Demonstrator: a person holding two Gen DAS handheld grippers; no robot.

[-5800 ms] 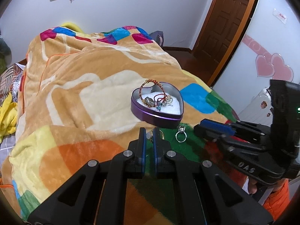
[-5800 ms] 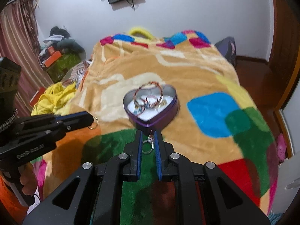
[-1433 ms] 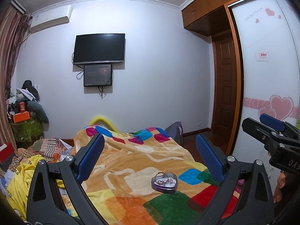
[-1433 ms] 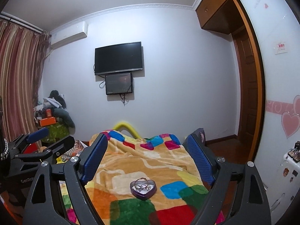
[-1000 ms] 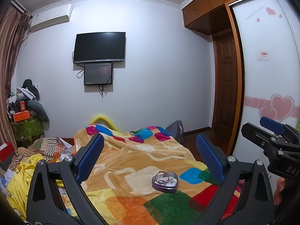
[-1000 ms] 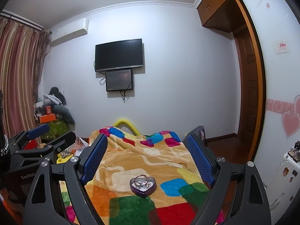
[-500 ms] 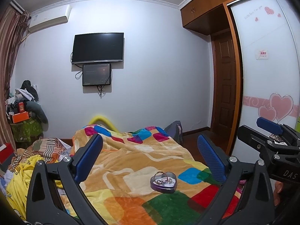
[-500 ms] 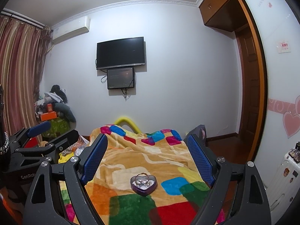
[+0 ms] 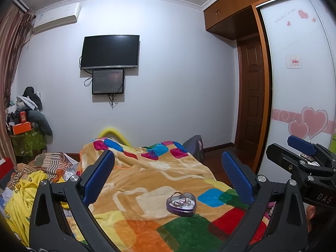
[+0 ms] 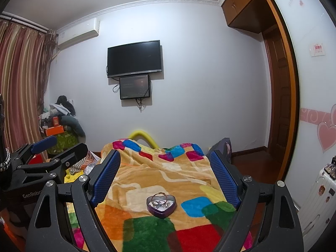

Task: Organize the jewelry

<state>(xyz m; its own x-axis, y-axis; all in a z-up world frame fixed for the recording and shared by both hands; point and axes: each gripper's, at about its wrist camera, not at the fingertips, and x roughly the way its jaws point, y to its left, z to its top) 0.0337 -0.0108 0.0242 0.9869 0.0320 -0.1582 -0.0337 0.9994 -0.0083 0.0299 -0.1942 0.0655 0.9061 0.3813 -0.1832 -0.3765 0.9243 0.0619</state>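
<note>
Jewelry sits gathered in the purple heart-shaped tin, which rests on the patchwork blanket toward the bed's near edge. The left gripper and right gripper both hang well above it, jaws spread wide and empty. Judging from this, the sorting looks finished; a good close is to check the blanket around the tin for any stray piece.

Both claws were held up side by side, level. The left claw stood with its blue-padded fingers spread wide, gripping nothing. The right claw gaped equally wide, also empty-handed.
</note>
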